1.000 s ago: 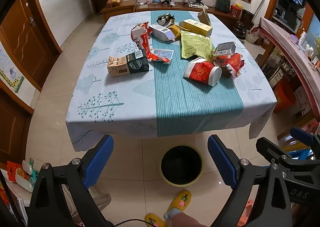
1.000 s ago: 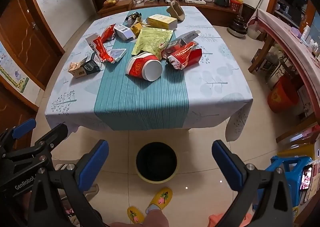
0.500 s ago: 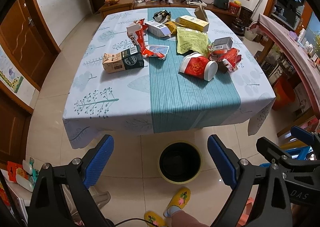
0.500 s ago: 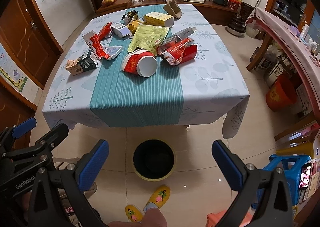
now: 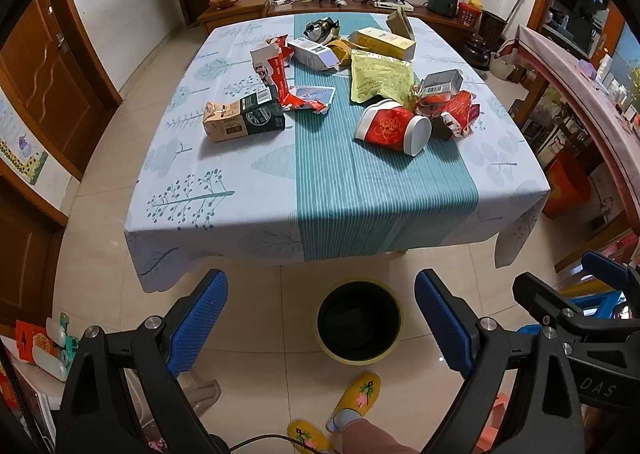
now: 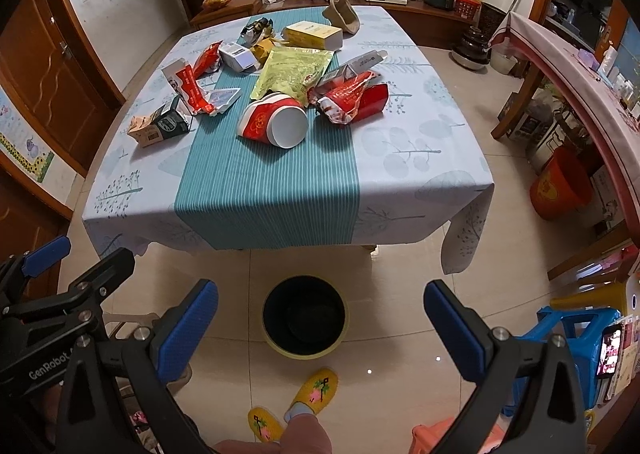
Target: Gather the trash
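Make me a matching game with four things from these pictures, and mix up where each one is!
Things:
1. round black trash bin with a yellow rim
2. red and white paper cup
3. brown and dark green carton
4. flat yellow-green foil bag

Places:
A. lying on its side on the teal striped runner
B. on the tiled floor in front of the table
C. behind the cup, farther from the cameras
D. on the pale blue part of the tablecloth, towards the left edge

Pairs: 1-B, 2-A, 3-D, 4-C

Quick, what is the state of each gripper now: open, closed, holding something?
Left gripper: open, holds nothing, above the floor near the trash bin.
Right gripper: open, holds nothing.
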### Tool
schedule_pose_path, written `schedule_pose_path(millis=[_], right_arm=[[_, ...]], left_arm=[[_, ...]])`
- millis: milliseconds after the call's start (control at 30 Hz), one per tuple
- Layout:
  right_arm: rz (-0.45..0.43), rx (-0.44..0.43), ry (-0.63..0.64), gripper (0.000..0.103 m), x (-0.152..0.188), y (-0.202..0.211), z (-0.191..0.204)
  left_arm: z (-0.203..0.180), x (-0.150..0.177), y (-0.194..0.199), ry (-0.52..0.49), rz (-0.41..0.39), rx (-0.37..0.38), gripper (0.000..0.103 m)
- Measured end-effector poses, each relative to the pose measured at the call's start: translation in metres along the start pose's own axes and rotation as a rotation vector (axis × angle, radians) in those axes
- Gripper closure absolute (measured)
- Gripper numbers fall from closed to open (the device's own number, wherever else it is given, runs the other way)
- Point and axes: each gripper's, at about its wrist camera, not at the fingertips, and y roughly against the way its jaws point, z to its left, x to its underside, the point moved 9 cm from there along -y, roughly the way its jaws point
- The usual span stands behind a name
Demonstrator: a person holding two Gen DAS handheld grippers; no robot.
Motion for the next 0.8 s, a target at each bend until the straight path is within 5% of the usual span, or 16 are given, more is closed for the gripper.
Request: schedule_pose_path(millis=[800], right_arm=[[0.02, -0.019, 0.015, 0.0, -0.004, -0.012, 0.001]], left_arm=[[0.008, -0.006, -0.008, 0.014, 0.021, -0.021, 0.01]])
